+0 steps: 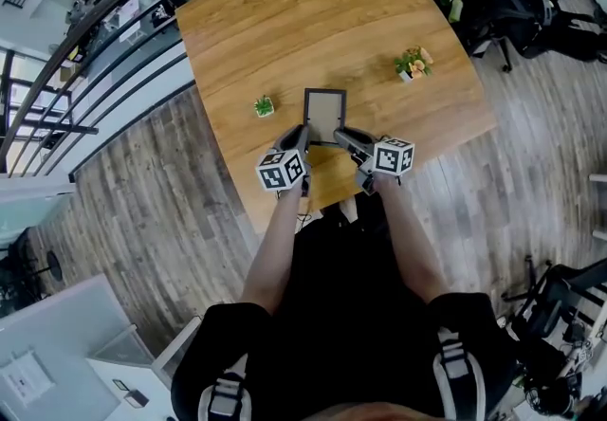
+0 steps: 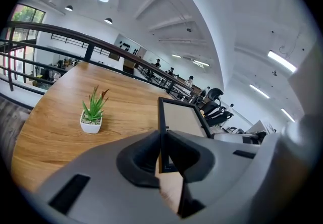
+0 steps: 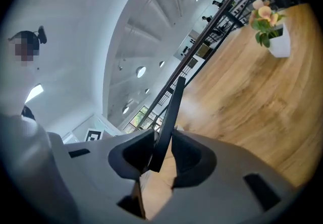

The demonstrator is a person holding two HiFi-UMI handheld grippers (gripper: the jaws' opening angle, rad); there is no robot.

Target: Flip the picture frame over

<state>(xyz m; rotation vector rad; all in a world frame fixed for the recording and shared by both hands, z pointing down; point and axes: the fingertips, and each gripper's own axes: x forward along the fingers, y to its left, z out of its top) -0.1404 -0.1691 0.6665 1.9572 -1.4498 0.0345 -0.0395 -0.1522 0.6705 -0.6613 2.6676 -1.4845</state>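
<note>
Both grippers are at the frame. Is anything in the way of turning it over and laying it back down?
Nothing visible. The left gripper and right gripper each clamp a side edge of the picture frame. The green plant at its left and the flower pot far right stand apart from it.

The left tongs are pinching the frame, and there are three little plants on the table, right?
Not quite. The head view shows only two on the table, not three: a green plant and a flowering plant. The left tongs do pinch the frame.
</note>
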